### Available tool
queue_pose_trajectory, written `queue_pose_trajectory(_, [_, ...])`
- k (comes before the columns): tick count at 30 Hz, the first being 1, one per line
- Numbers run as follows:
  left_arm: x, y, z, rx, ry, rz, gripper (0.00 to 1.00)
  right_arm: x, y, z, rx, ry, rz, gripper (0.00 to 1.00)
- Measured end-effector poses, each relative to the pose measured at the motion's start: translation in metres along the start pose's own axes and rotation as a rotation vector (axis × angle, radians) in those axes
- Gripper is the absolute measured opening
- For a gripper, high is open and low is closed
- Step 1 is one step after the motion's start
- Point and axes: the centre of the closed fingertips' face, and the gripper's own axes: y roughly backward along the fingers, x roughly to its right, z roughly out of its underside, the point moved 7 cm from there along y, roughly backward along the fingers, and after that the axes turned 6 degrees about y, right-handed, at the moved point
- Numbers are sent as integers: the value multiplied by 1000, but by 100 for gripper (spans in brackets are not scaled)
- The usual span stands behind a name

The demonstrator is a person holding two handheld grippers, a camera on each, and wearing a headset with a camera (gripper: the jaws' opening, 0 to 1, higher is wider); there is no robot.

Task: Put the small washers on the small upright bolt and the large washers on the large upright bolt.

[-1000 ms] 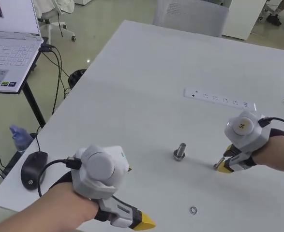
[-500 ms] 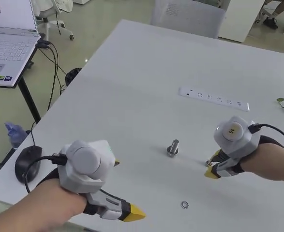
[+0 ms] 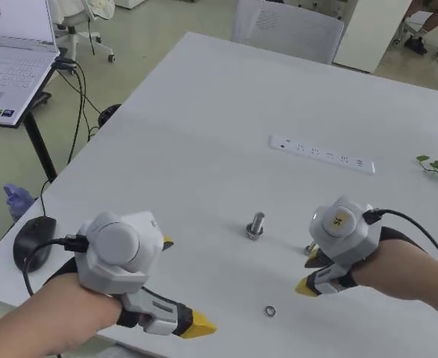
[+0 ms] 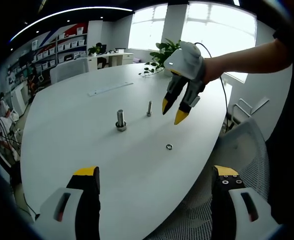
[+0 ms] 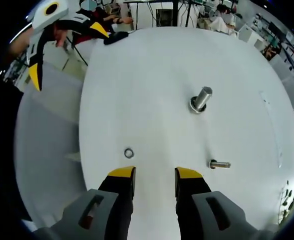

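left gripper jaws wide apart, empty. right gripper jaws narrowly parted, empty, over the white table. one silver metal ring washer lies loose just above the right jaws in their view, lower centre in head view. large steel upright bolt mid-frame, small steel upright bolt near it. judged: this washer not yet placed; washers already on bolts, cannot tell.

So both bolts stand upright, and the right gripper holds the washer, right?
No: the washer lies flat on the table ahead of the right gripper, whose jaws are open and empty, as the right gripper view shows. The large bolt and small bolt do stand upright.
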Motion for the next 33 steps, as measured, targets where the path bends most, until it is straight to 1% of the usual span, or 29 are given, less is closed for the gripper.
queue_pose_trajectory(8, [0,1,-3,9,3,-13,94,-22,-8,-3,14,15,-21,33])
queue_pose_trajectory(12, [2,1,-1,0,3,-14,93,-35,-13,-5,16,41,-27,33])
queue_pose_trajectory(15, [2,2,1,-4,9,-14,92,-39,-18,-6,14,43,-28,33])
queue_pose_trajectory(20, [2,5,3,-6,6,-17,92,-43,-26,-10,27,37,-23,32])
queue_pose_trajectory(23, [3,5,3,-5,6,-16,91,-43,-30,-11,25,34,-17,32])
queue_pose_trajectory(25, [4,4,4,-13,-5,-12,90,-43,-31,-12,25,32,-15,31])
queue_pose_trajectory(28, [6,3,5,-16,-8,-4,90,-40,-37,-9,17,20,-11,31])
queue_pose_trajectory(33, [8,1,4,-15,-17,10,90,-41,-46,-3,10,6,-3,30])
